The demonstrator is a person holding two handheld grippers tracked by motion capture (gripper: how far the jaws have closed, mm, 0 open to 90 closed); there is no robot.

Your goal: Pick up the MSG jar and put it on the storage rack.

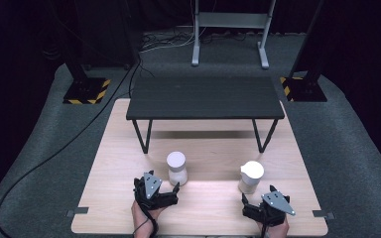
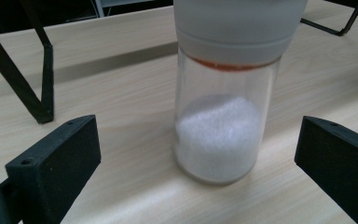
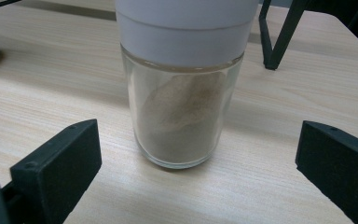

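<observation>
Glass jars with pale lids are stood upright on the wooden bench (image 1: 114, 163), one before each gripper. The left jar (image 1: 176, 168), part filled with white grains, is seen left of centre on the near half of the bench, and in the left gripper view it is placed just beyond the two black jaws, between their lines but touched by neither. The left gripper (image 1: 167, 187) is held low at the near edge with its jaws spread wide and nothing gripped. The right jar (image 1: 251, 177), holding a tan powder banked to one side, is set well apart to the right. The right gripper (image 1: 246, 199) is likewise held wide, with that jar just ahead of its jaws and untouched. A small black table (image 1: 204, 97) is stood on the far half of the bench.
</observation>
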